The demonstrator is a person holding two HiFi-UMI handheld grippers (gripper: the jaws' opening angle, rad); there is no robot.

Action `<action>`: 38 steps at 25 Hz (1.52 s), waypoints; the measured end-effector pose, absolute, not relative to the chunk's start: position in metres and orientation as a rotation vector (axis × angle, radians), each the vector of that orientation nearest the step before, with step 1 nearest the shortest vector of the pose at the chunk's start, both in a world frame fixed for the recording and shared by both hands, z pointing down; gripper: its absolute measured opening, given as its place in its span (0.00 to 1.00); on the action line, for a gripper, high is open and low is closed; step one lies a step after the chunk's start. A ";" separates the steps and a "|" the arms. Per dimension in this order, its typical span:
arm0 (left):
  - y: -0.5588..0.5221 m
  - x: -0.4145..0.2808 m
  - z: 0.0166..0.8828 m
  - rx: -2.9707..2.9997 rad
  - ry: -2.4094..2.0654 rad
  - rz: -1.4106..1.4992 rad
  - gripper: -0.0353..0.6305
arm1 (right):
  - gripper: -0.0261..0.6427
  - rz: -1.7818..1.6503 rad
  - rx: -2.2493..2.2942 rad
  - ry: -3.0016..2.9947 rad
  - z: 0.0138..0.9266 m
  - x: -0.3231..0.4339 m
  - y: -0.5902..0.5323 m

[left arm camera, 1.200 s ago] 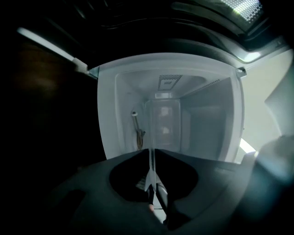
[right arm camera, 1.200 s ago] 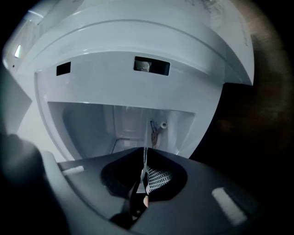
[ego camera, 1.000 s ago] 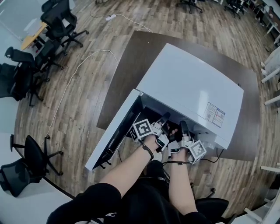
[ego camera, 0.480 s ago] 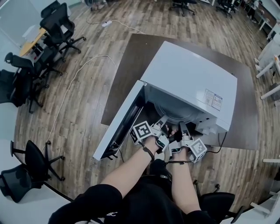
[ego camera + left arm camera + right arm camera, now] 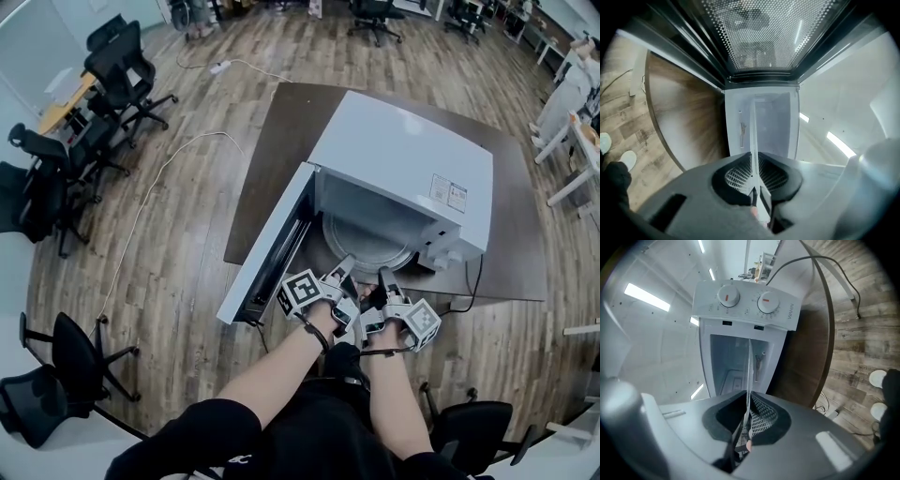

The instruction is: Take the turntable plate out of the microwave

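While facing the microwave (image 5: 403,169) on the table (image 5: 272,131), holds the plate (image 5: 367,246) by its near rim with both grippers. Pinches that rim in the left gripper (image 5: 345,272) with jaws nearly together and the thin glass edge squeezed between the ribbed pads (image 5: 737,176). Pinches it likewise in the right gripper (image 5: 383,278), just beside the left, with jaws drawn almost closed on the same edge. Carries the plate flat, with its near part out past the cavity mouth and its far part under the white top. Has the door (image 5: 272,246) swung wide to the left, with its mesh window above the left gripper's jaws. Looks, along the right gripper, at two knobs (image 5: 727,297) on the control panel beside the cavity. Takes in also a black cord (image 5: 478,277) at the microwave's right and office chairs (image 5: 122,56) on the wood floor (image 5: 178,281).
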State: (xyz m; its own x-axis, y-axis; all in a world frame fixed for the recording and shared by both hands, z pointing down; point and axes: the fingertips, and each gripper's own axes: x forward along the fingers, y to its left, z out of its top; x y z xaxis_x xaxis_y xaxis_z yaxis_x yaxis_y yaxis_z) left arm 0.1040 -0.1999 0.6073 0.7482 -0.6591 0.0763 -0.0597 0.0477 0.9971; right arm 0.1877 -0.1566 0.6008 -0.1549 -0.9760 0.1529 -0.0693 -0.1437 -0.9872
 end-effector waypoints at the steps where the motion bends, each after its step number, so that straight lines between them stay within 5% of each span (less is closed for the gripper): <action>1: -0.196 0.102 0.606 1.477 -0.619 -0.504 0.11 | 0.09 -1.407 -1.284 1.297 0.600 0.186 -0.152; 38: -0.042 0.084 0.501 1.629 -0.679 -0.616 0.11 | 0.09 -1.368 -1.168 1.419 0.506 0.172 -0.005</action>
State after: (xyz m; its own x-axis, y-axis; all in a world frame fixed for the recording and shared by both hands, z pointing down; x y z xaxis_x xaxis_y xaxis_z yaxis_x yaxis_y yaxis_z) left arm 0.0837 -0.0424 0.5008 0.6888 -0.7246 -0.0245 -0.0944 -0.1231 0.9879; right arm 0.1719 -0.0053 0.5055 -0.2279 -0.9729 0.0398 -0.0753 -0.0231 -0.9969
